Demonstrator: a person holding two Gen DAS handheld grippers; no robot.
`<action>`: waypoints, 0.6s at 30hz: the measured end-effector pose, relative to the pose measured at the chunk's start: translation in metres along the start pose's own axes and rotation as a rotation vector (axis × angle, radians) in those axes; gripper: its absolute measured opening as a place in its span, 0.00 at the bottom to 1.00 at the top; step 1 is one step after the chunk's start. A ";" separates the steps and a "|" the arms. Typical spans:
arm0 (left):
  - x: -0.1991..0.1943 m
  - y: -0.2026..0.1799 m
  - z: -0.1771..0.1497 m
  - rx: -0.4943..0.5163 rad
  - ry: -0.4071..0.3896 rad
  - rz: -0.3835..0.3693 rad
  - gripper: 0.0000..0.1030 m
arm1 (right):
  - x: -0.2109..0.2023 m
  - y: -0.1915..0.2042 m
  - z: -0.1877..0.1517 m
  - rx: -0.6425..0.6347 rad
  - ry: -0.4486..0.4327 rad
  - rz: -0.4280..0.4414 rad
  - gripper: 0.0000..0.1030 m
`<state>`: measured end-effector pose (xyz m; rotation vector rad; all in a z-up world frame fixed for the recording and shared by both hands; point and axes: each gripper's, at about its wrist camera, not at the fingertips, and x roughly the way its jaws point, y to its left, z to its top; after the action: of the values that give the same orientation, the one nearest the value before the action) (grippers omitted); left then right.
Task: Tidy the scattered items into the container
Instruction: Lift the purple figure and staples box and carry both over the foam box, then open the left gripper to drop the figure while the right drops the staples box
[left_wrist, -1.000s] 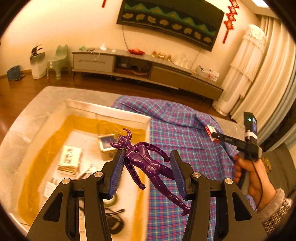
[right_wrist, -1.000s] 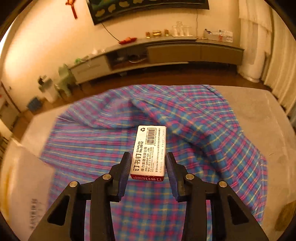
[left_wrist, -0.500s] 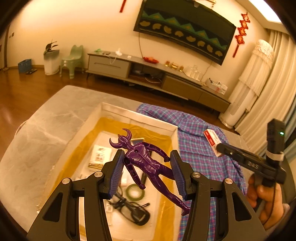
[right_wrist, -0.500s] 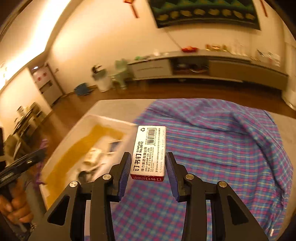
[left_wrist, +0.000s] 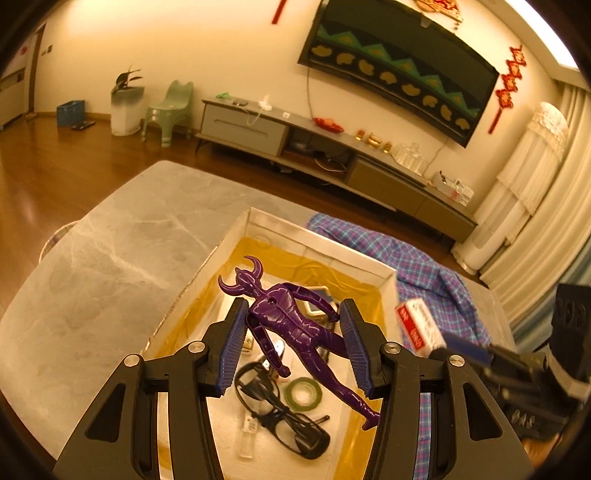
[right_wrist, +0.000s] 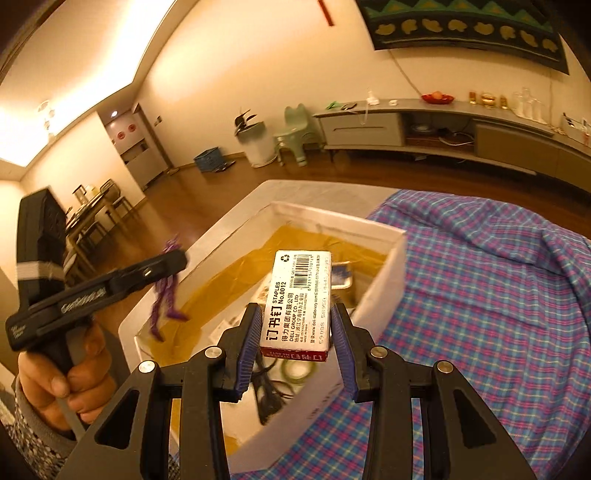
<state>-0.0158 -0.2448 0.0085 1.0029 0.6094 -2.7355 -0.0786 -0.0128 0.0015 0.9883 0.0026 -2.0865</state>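
Observation:
My left gripper (left_wrist: 293, 347) is shut on a purple horned toy figure (left_wrist: 291, 321) and holds it in the air over the white box (left_wrist: 317, 240) with the yellow lining. My right gripper (right_wrist: 297, 354) is shut on a white and red staples box (right_wrist: 297, 299) and holds it above the same white box's (right_wrist: 384, 291) right wall. The staples box also shows at the right of the left wrist view (left_wrist: 417, 325). The left gripper and the purple figure (right_wrist: 166, 299) show at the left of the right wrist view.
Inside the box lie black glasses (left_wrist: 280, 413), a green tape roll (left_wrist: 304, 393) and several small packets. The box stands on a grey marble table (left_wrist: 110, 266). A blue and pink checked cloth (right_wrist: 498, 295) covers the table to the box's right.
Both grippers have moved left toward the box with their loads. The left now hangs over the box's inside; the right has come from over the cloth to the box's right wall.

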 end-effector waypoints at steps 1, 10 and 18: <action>0.003 0.001 -0.001 -0.005 0.003 0.004 0.51 | 0.004 0.003 -0.001 -0.006 0.008 0.004 0.39; 0.047 0.013 0.005 -0.033 0.049 0.023 0.51 | 0.036 0.024 -0.015 -0.082 0.075 -0.006 0.39; 0.082 0.013 0.014 -0.043 0.074 0.042 0.51 | 0.050 0.036 -0.023 -0.148 0.109 -0.033 0.39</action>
<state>-0.0827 -0.2637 -0.0390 1.0982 0.6483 -2.6483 -0.0581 -0.0634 -0.0353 1.0157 0.2273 -2.0280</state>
